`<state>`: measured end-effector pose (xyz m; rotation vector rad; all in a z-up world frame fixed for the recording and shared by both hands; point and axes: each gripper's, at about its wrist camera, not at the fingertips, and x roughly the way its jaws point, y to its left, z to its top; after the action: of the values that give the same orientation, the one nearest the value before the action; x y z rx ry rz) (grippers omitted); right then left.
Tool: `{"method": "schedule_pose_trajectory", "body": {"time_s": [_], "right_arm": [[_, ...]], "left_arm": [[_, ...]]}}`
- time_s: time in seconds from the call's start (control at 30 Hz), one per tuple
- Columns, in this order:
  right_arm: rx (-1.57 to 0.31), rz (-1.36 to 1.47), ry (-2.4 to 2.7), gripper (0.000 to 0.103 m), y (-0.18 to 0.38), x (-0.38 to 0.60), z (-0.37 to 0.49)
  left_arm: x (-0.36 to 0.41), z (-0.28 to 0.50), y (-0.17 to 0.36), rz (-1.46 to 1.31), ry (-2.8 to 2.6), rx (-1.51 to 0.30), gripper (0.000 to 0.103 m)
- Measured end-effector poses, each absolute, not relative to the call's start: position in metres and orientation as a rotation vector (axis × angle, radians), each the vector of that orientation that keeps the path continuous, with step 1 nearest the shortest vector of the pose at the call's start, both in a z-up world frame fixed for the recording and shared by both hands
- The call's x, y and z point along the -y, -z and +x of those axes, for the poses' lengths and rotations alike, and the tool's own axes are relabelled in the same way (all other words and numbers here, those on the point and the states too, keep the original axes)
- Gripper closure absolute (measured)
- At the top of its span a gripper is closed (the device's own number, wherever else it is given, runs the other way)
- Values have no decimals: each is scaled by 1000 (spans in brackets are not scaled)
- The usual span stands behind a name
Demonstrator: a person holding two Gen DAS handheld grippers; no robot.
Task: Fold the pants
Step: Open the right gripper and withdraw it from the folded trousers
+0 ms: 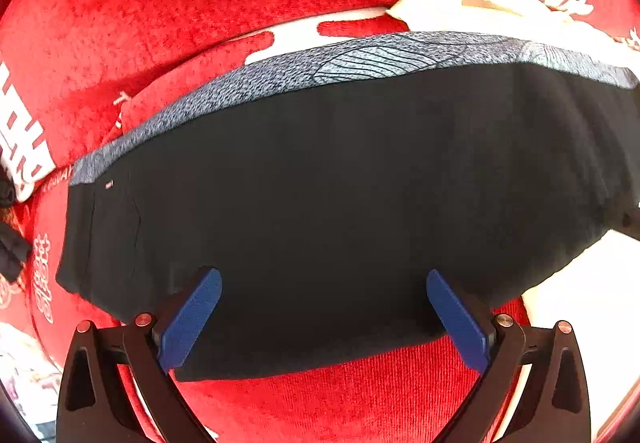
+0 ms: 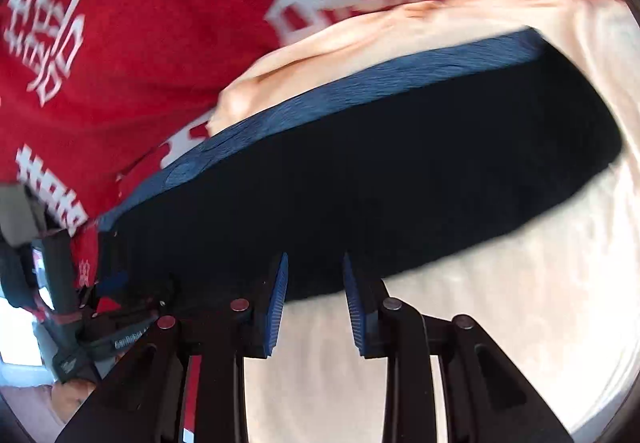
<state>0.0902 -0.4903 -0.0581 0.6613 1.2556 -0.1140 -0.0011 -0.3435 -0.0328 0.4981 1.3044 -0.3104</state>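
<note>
The black pants [image 1: 340, 183] lie flat and folded on a red blanket [image 1: 200, 3]. A grey-blue patterned band [image 1: 360, 59] runs along their far edge. My left gripper [image 1: 324, 283] hangs over the near part of the pants, its blue fingers [image 1: 192, 319] wide open and holding nothing. In the right wrist view the same pants [image 2: 380, 163] stretch across the middle, with their band [image 2: 360, 83] on the far side. My right gripper [image 2: 316, 267] is at the pants' near edge. Its jaws stand a little apart and nothing is pinched between them.
The red blanket [image 2: 140, 43] bears large white characters. A cream sheet [image 2: 480, 323] lies under the right part of the pants, and a cream cloth [image 1: 460, 7] is bunched beyond the band. A black strapped device [image 2: 80, 343] shows at the lower left of the right wrist view.
</note>
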Motion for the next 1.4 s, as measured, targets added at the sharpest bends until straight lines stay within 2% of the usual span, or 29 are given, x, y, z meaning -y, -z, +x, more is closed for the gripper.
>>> {"method": "schedule_pose_trajectory", "body": {"time_s": [0.07, 0.23, 0.67, 1.4], "right_arm": [[-1311, 635, 129, 69, 66, 484, 80], [-1314, 718, 120, 69, 58, 484, 54], [-1321, 961, 262, 53, 57, 506, -21], [-1300, 1042, 304, 53, 67, 525, -31]], "left_arm": [[341, 2, 36, 486, 305, -1310, 0], [338, 10, 42, 505, 303, -1312, 0], [336, 28, 53, 578, 293, -1321, 0], [336, 26, 52, 597, 277, -1329, 0]]}}
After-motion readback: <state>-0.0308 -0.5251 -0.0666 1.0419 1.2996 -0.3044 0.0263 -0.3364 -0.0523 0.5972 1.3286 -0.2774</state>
